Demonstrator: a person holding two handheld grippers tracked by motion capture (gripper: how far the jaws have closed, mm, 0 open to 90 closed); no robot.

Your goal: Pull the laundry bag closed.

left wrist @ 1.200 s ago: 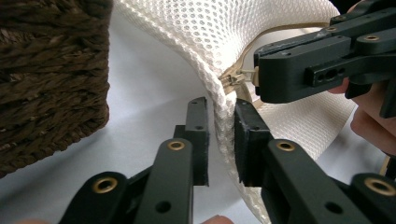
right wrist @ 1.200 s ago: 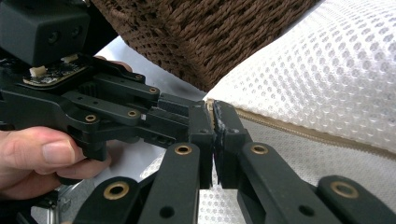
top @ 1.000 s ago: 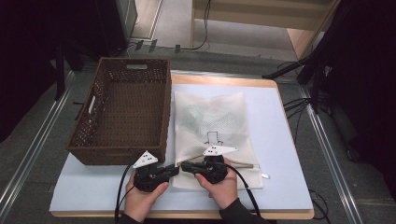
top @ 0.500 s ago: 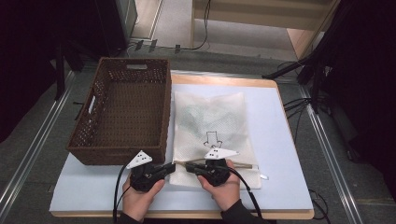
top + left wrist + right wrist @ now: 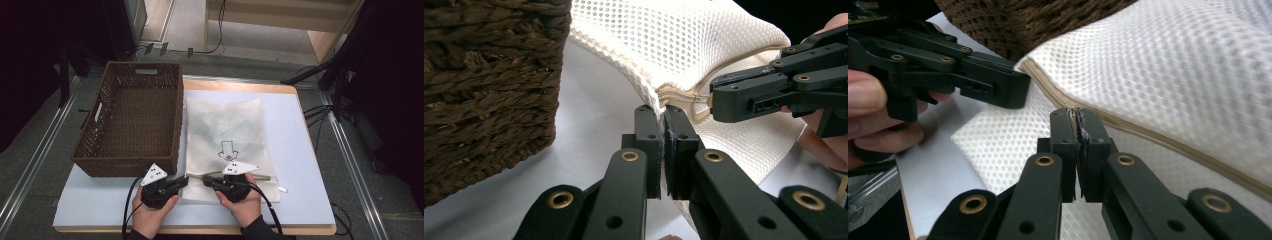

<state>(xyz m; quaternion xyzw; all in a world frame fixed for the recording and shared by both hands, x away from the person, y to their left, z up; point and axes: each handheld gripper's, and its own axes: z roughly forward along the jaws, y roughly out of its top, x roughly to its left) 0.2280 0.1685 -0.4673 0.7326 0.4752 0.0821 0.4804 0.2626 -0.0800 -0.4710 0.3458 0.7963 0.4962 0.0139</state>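
The left gripper has its jaws pressed together on the near left corner of the white mesh bag, right at the end of the beige zipper. The right gripper is closed too, and it pinches the zipper line a little further along; what exactly sits between its pads, the pull tab or only the seam, I cannot tell. The two grippers point at each other over the near edge of the bag.

The bag lies flat on the pale table, just beside the brown wicker basket, with something dark inside it.

It looks like the bag is about to be opened. To do this well, I think the left gripper must hold the corner firm and low, while the right one pulls straight along the zipper, away from the basket, not upward, so the mesh does not bunch.
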